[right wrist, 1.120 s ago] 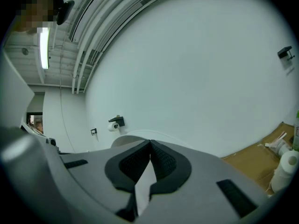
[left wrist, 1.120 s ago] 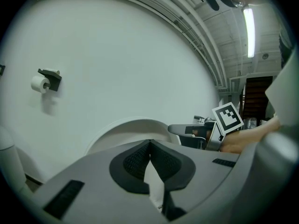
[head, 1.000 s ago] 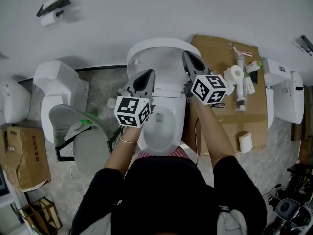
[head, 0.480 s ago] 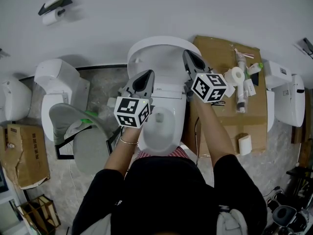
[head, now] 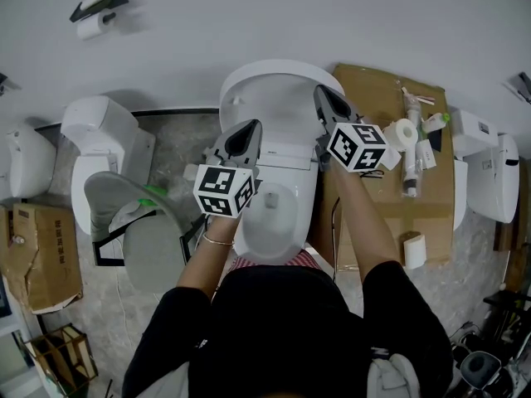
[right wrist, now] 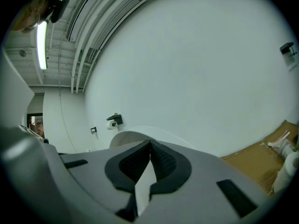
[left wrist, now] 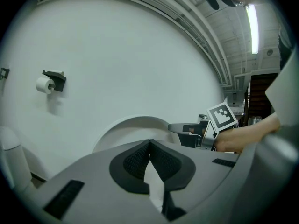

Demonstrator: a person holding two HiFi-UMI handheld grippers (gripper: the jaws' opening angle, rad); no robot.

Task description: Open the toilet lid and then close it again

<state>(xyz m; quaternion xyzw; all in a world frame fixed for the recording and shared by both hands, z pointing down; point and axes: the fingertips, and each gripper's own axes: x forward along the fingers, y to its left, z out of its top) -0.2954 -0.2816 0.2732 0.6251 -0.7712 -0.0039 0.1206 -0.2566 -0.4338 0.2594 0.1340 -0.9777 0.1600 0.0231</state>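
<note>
while the toilet lid [head: 278,98] stands raised, the opening half looks done and the closing half is left.
as i read the head view, the lid leans upright toward the wall [head: 332,15] and the bowl [head: 274,214] below it lies uncovered. my left claw [head: 247,133] hangs just beside the lid's left edge, jaws together, nothing between them. my right claw [head: 325,99] sits just beside the right edge, jaws likewise closed and empty. whether either claw touches the lid i cannot tell from these views; both claw views show only its white curved rim beyond the tips. judgement: roughly halfway. the lid is not yet brought down onto the bowl, and neither claw has a hold on it. cardboard [head: 373,89] lies to the right, apart from the work.
</note>
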